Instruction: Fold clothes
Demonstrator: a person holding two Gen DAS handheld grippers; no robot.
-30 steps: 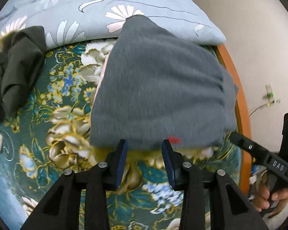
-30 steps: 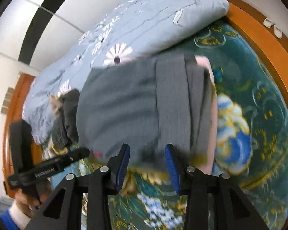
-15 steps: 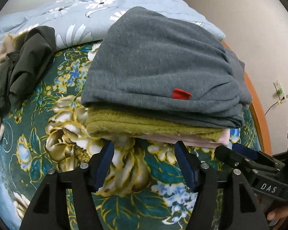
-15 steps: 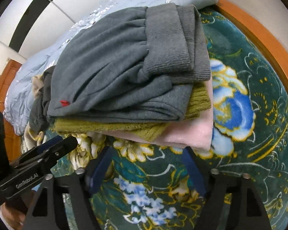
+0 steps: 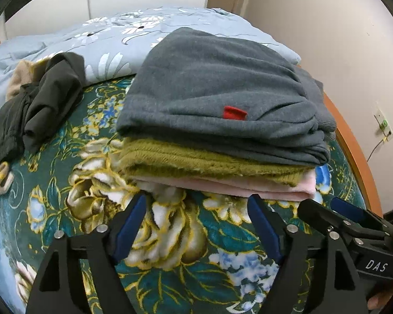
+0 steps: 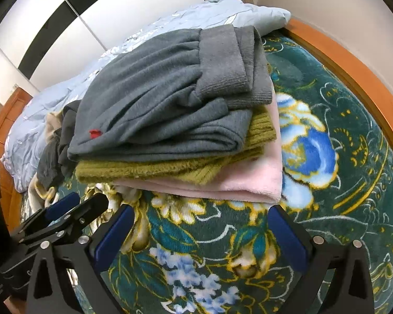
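A stack of folded clothes lies on the green floral blanket point(image 5: 91, 209): a grey sweatshirt point(image 5: 217, 89) with a small red tag on top, an olive knit point(image 5: 196, 159) under it, a pink garment point(image 5: 249, 187) at the bottom. The stack also shows in the right wrist view, with the grey sweatshirt point(image 6: 165, 104) above the olive knit point(image 6: 170, 167) and the pink garment point(image 6: 249, 180). My left gripper point(image 5: 196, 204) is open and empty just in front of the stack. My right gripper point(image 6: 201, 214) is open and empty at the stack's front edge.
A heap of unfolded dark clothes point(image 5: 39, 104) lies to the left of the stack, with a beige piece behind it. A light blue floral duvet point(image 5: 118, 39) is bunched behind. The orange wooden bed frame point(image 5: 351, 144) runs along the right by the wall.
Both grippers have let go of the grey sweatshirt, opened wide and drawn back and down. The sweatshirt now rests on top of the stack.
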